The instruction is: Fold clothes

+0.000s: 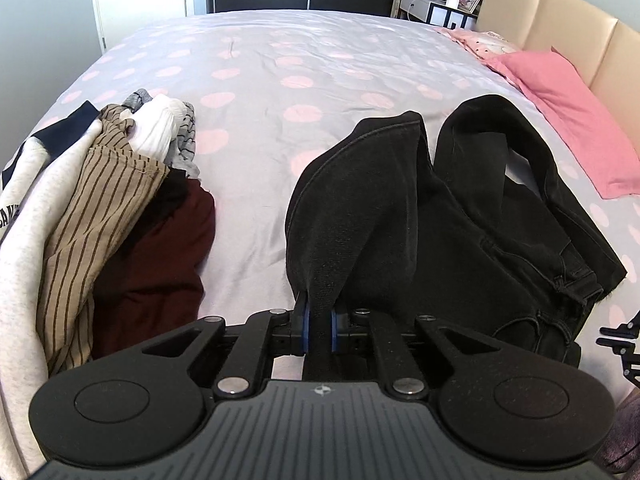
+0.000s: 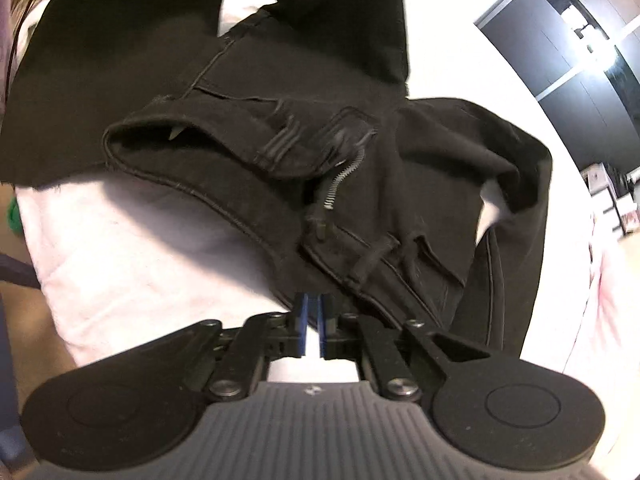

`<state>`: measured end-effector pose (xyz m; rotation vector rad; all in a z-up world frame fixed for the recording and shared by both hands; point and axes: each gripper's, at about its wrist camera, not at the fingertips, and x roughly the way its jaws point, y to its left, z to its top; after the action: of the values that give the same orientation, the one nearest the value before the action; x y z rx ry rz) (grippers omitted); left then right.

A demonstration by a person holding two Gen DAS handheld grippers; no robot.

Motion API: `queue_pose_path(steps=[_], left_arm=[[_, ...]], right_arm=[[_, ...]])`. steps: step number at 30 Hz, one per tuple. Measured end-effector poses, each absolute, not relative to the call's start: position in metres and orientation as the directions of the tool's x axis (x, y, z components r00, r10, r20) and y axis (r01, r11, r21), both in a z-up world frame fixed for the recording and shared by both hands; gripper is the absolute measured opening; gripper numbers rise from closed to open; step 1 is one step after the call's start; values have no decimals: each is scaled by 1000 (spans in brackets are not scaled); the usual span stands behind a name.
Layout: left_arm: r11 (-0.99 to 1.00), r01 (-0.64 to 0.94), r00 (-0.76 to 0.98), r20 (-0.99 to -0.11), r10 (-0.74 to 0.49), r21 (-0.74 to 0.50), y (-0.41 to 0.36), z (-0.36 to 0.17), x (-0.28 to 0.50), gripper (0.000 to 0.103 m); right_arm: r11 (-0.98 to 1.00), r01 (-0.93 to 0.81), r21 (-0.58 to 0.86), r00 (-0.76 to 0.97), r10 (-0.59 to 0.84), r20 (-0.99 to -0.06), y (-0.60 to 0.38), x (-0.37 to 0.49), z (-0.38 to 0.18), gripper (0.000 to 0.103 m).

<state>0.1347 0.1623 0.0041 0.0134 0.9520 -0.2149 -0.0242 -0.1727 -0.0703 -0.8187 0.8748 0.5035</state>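
far left on the bed [image 1: 256,60]: a heap of unfolded clothes [image 1: 100,208], cream sweatshirt, tan striped piece, maroon piece, white and grey bits behind, all crumpled together and untouched. nothing neatly folded or stacked anywhere in view, so most of the job judged still ahead.

middle: left gripper [image 1: 319,330] pinched narrow on a hem of the black jeans [image 1: 460,216], cloth running up between the blue pads and lifted off the cover. jeans themselves spread crookedly across the right half of the bed, one leg looped over, waistband toward the near edge, not yet laid flat.

further right: pink pillow [image 1: 568,128] by the headboard, well apart from the jeans.

from the right wrist view: right gripper [image 2: 313,326] closed narrow at the waistband edge of the black jeans [image 2: 280,120], near the open zipper [image 2: 340,180]; tips against the dark cloth, though a pale gap between the pads lower down, so grip there judged likely, not certain.

first garment only picked up; straightening, folding, then the whole heap left.
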Motion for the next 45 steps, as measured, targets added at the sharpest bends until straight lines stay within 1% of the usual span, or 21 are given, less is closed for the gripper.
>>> queue_pose_path(steps=[2, 3, 4, 8, 12, 15, 18, 20, 23, 24, 25, 26, 28, 29, 32, 34, 35, 37, 40, 42, 45], left_arm=[[979, 187, 556, -812, -175, -83, 160, 3, 134, 7], [979, 187, 554, -814, -174, -82, 159, 2, 134, 7], [979, 189, 552, -816, -174, -82, 157, 2, 134, 7], [977, 201, 544, -821, -172, -72, 149, 0, 135, 7], [977, 203, 543, -823, -169, -67, 147, -2, 133, 8], [978, 196, 541, -824, -169, -72, 149, -2, 133, 8], [978, 195, 538, -825, -174, -80, 149, -3, 134, 8], [977, 200, 536, -826, -174, -77, 148, -4, 134, 8], [976, 206, 529, -830, -176, -75, 147, -5, 135, 8], [975, 208, 527, -832, -175, -74, 146, -6, 136, 8], [975, 210, 524, -833, -175, -73, 145, -6, 136, 9], [974, 214, 521, -835, -176, -72, 144, -6, 136, 9], [974, 218, 513, -841, -173, -68, 142, -7, 136, 13], [974, 219, 511, -843, -169, -62, 140, -8, 136, 13], [971, 234, 519, -839, -164, -45, 135, -8, 134, 21], [969, 244, 525, -835, -166, -39, 133, -8, 132, 31], [968, 249, 527, -833, -168, -38, 131, -8, 131, 33], [965, 258, 535, -826, -175, -38, 127, -7, 130, 48], [962, 272, 539, -823, -178, -30, 121, -8, 131, 50], [961, 275, 529, -832, -164, -14, 118, -13, 133, 55], [964, 265, 504, -854, -132, 7, 113, -24, 138, 55]], right_arm=[[610, -670, -423, 567, 51, -822, -183, -27, -75, 36], [605, -668, -433, 572, 45, -819, -187, -28, -79, 50], [592, -670, -448, 577, 37, -816, -190, -31, -83, 54], [509, -670, -540, 619, -17, -785, -196, -36, -106, 56], [381, -667, -640, 674, -57, -736, -201, -31, -128, 66], [273, -659, -700, 716, -57, -696, -201, -24, -143, 79], [202, -634, -746, 754, -51, -655, -200, -11, -153, 80], [175, -607, -775, 780, -52, -623, -198, -4, -161, 80], [177, -590, -788, 795, -47, -605, -198, 5, -165, 78], [183, -584, -791, 798, -48, -601, -197, 8, -165, 67], [188, -575, -796, 803, -57, -593, -196, 11, -166, 53], [186, -564, -805, 810, -67, -583, -195, 13, -168, 48], [178, -539, -823, 824, -92, -559, -191, 19, -174, 28], [182, -530, -828, 828, -103, -552, -190, 21, -175, 28], [213, -522, -826, 824, -124, -552, -186, 28, -169, 23], [233, -503, -832, 831, -133, -540, -188, 33, -164, 22], [248, -491, -835, 836, -137, -532, -188, 36, -162, 21], [272, -472, -839, 841, -146, -520, -190, 42, -157, 19], [298, -445, -844, 850, -156, -503, -191, 46, -149, 17], [306, -427, -851, 858, -161, -488, -192, 49, -144, 16], [294, -405, -866, 871, -164, -463, -196, 52, -135, 16]])
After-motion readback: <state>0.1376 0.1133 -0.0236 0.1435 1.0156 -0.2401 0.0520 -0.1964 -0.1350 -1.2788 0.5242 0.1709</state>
